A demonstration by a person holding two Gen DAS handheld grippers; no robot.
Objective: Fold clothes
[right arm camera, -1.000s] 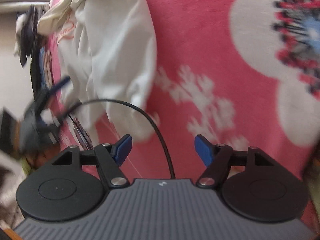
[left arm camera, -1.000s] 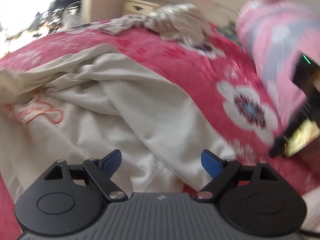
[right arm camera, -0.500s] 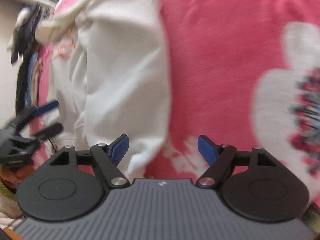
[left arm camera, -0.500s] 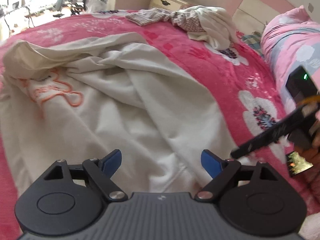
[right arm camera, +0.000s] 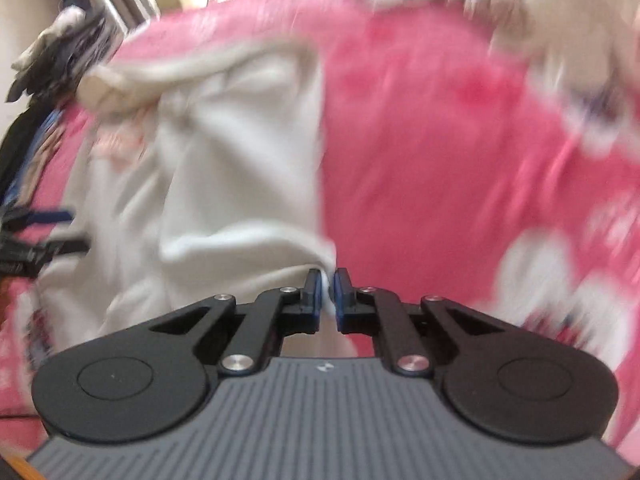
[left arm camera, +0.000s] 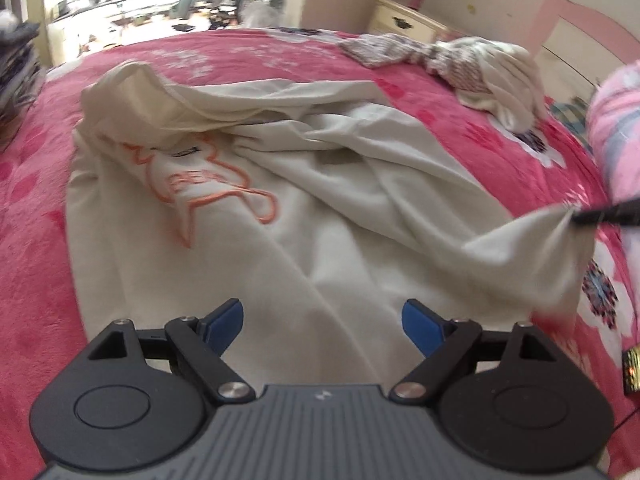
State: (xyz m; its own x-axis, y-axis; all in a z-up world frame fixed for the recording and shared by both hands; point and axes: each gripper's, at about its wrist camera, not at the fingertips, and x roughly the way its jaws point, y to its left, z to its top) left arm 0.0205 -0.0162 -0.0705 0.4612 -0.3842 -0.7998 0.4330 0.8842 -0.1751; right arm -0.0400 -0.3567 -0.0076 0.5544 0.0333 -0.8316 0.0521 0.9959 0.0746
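The left wrist view looks steeply down along its tongs [left arm camera: 322,322], close over the cream shirt [left arm camera: 320,200] on the pink bed [left arm camera: 32,240], facing the headboard [left arm camera: 580,28]. The right wrist view, blurred, looks down from the shirt's corner [right arm camera: 326,264]. Both share shirt, bedcover, and each other's tongs at the frame edges.

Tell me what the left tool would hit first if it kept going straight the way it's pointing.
Most likely the cream shirt. The left tool is open and angled down over the cloth spread on the pink blanket, with nothing between them, though how far off is unclear.
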